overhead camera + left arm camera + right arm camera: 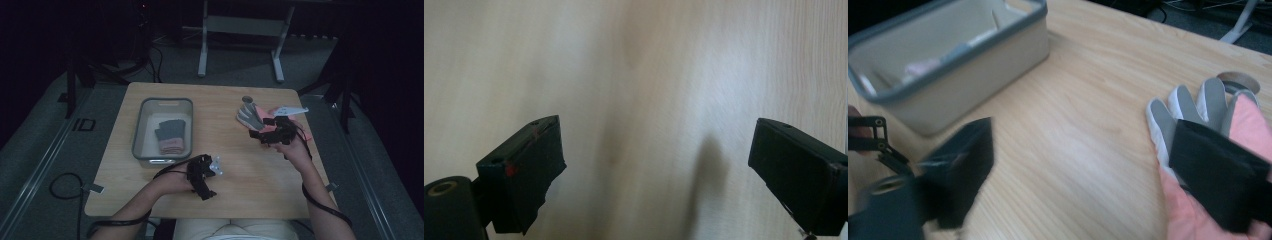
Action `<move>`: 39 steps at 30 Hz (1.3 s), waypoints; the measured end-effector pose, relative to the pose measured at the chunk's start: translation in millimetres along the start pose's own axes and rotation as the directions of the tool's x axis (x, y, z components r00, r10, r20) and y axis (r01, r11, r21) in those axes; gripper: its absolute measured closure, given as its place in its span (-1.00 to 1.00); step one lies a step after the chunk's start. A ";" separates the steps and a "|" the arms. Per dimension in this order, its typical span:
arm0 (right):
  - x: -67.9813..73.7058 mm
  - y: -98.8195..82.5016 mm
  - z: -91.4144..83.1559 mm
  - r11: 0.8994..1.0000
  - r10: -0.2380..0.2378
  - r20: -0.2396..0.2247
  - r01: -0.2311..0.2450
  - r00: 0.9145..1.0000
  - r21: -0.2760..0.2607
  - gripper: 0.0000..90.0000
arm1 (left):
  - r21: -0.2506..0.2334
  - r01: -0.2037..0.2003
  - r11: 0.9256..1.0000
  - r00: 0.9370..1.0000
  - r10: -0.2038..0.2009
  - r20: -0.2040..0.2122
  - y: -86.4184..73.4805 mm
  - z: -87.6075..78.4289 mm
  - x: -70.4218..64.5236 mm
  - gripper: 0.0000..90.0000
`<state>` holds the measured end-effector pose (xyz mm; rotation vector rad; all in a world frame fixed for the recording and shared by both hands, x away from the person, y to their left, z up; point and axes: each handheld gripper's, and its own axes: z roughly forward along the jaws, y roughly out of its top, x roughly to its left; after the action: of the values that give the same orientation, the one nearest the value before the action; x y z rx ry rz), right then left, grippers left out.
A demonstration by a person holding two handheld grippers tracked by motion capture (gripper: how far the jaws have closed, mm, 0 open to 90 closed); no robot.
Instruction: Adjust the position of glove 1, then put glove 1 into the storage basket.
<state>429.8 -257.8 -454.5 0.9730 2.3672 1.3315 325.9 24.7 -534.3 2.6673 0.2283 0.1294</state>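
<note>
Your right tool (1083,175) is spread wide, jaws either side of the pink-and-grey glove's (1198,115) edge on the tabletop (250,170), not gripping it. Your left tool (656,175) hangs released over bare wood near the bin (186,107), which holds another glove (171,136).

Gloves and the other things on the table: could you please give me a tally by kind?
Gloves: 2, one in the bin, one pink and grey on the table by the right gripper
Bins: 1, grey-rimmed
Grippers: 2, left gripper and right gripper, both open
Total: 5
</note>
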 end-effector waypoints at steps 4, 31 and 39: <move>-9.0 -11.4 0.5 0.996 0.003 0.033 -0.006 0.999 0.090 0.21 | -0.001 0.014 1.000 1.000 -0.014 0.019 -5.1 5.9 -10.3 -0.84; -77.3 7.0 85.6 0.941 -0.166 0.191 0.098 0.967 0.323 0.43 | -0.124 -0.006 0.992 1.000 0.003 -0.023 -11.7 12.3 -27.3 -0.84; -84.8 -4.1 106.0 0.912 -0.181 0.207 0.086 0.961 0.401 0.48 | -0.168 -0.014 0.986 1.000 0.011 -0.020 -10.1 10.1 -28.3 -0.84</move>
<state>545.7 -245.5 -524.3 0.9822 2.4982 0.6585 298.0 24.0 -549.4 2.5007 0.1978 0.1701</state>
